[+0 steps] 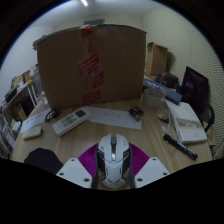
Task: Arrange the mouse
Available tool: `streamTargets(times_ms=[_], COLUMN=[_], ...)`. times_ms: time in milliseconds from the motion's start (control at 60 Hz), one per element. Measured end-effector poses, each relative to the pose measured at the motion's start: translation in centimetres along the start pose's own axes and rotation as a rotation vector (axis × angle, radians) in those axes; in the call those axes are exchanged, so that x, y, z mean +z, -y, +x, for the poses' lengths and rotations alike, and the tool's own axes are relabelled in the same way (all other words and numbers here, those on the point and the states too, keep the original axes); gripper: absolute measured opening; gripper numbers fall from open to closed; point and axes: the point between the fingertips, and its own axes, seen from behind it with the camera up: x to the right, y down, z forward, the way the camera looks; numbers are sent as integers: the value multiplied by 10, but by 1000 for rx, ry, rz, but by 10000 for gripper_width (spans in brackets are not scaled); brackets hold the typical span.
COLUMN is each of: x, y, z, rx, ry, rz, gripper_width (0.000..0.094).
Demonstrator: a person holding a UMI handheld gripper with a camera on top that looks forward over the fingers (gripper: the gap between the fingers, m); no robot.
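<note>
Gripper (pixel 113 172) around mouse (pixel 113 156), box (pixel 90 65) beyond

Counted on wooden table (pixel 100 135): one white computer mouse (pixel 113 158), one large brown cardboard box (pixel 90 65), one white remote control (pixel 70 122), one black marker pen (pixel 180 148).

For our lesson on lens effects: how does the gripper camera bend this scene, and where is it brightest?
Gripper view: fisheye bowing curves the table edge and cardboard box; a ceiling light glares above the box; the white mouse, between the fingers, is evenly lit.
</note>
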Motion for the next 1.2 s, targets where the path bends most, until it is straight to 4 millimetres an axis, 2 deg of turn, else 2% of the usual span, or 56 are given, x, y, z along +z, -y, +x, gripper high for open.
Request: streamTargets(times_ms=[33, 67, 167, 250, 317, 400, 500, 600, 733, 750, 850, 983, 1000, 1017, 1083, 1133, 1200], x=[-3, -11, -59, -101, -120, -128, -115, -103, -90, -91, -87, -90, -92, -94, -107, -123, -151], y=[0, 11, 74, 119, 130, 107, 45, -21, -76, -70, -71, -71, -72, -72, -73, -69, -62], z=[2, 1, -16, -56, -104, -149, -175, -186, -186, -187, -185, -190, -192, -193, -197, -195, -186], rx=[1, 12, 55, 39, 23, -35, -82, -100, -112, -111, -121, -121, -126, -129, -120, -97, -74], ry=[-12, -12, 1, 45, 111, 157, 154, 172, 154, 152, 134, 175, 190, 205, 268, 300, 325], rz=[-15, 6, 138, 238, 268, 251, 163, 67, -30, 1, 1, -33, -40, -46, -73, -72, -70], gripper_width=[417, 417, 415, 416, 412, 412, 412, 413, 433, 422, 437, 578, 655, 675, 894, 845, 841])
